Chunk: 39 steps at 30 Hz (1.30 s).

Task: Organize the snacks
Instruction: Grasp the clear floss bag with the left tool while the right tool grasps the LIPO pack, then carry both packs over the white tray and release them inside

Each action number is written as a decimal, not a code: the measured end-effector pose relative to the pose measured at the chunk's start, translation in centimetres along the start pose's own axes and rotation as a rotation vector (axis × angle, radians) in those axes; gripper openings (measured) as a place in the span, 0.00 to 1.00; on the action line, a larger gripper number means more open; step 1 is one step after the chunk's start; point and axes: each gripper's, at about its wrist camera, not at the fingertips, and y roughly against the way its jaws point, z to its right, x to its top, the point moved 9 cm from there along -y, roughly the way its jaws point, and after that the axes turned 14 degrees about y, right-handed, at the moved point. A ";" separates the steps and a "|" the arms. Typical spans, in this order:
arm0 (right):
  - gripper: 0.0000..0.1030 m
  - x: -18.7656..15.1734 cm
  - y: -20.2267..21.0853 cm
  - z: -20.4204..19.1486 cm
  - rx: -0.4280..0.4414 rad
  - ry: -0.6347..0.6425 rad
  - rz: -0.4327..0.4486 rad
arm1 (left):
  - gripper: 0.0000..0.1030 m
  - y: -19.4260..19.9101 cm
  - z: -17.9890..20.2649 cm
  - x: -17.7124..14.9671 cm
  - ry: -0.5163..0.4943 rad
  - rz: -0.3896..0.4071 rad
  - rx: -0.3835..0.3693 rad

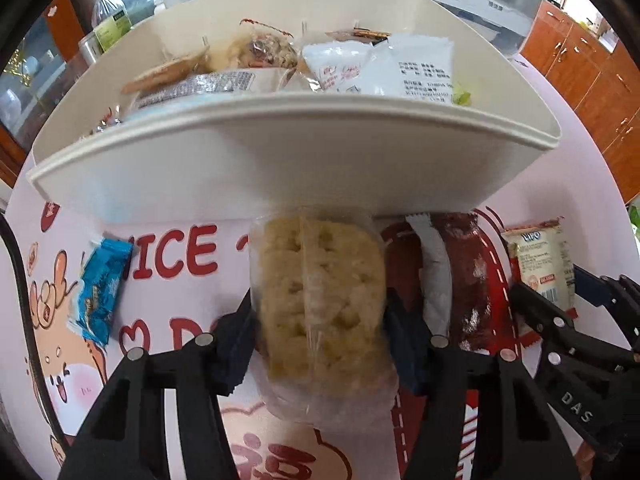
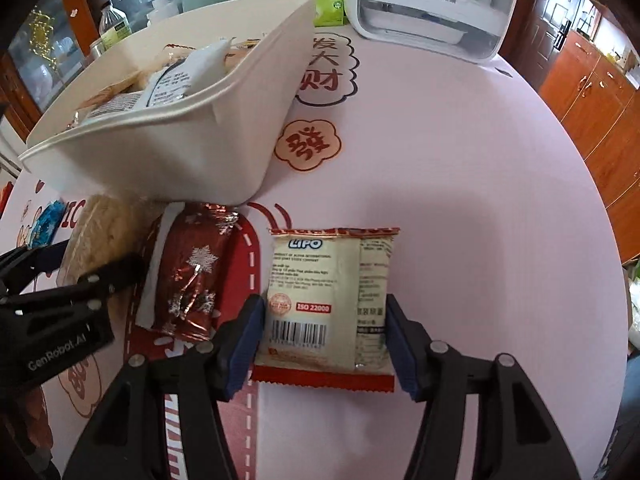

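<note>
Two claws clamp snacks for binning: left claw (image 1: 320, 320) on a clear-wrapped rice cracker (image 1: 320, 300), right claw (image 2: 325, 334) on a cream Lipo biscuit packet (image 2: 326, 300), beside the white plastic bin (image 1: 304, 168) on the counter (image 2: 460, 200).

Both fisheye cameras are looking steeply down along their fingers, close over the counter (image 2: 460, 184). The left view is facing the bin (image 1: 304, 168) head-on; the right view is sitting beside it, seeing the bin (image 2: 168, 152) at its left. Both are sharing the red wrapper (image 1: 464, 280) (image 2: 190, 276) and Lipo pack (image 1: 540, 268) (image 2: 328, 300).
</note>
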 end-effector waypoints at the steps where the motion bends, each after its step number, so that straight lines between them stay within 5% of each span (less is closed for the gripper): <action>1: 0.50 0.0 0.1 0.0 0.000 0.001 0.006 | 0.55 0.1 -0.1 -0.1 0.003 0.003 -0.002; 15: 0.45 -3.6 2.4 -3.8 0.032 0.023 0.025 | 0.55 2.9 -4.0 -5.3 0.059 -0.014 -0.011; 24: 0.45 -5.1 5.7 -7.1 0.094 0.058 0.051 | 0.55 8.1 -5.3 -6.0 0.061 0.053 -0.011; 30: 0.45 -1.3 10.6 -8.1 0.102 0.105 0.167 | 0.55 13.2 -5.1 -2.9 0.057 0.139 -0.018; 39: 0.45 8.4 20.4 -6.9 0.056 0.148 0.395 | 0.55 21.7 -5.7 6.6 0.030 0.301 0.002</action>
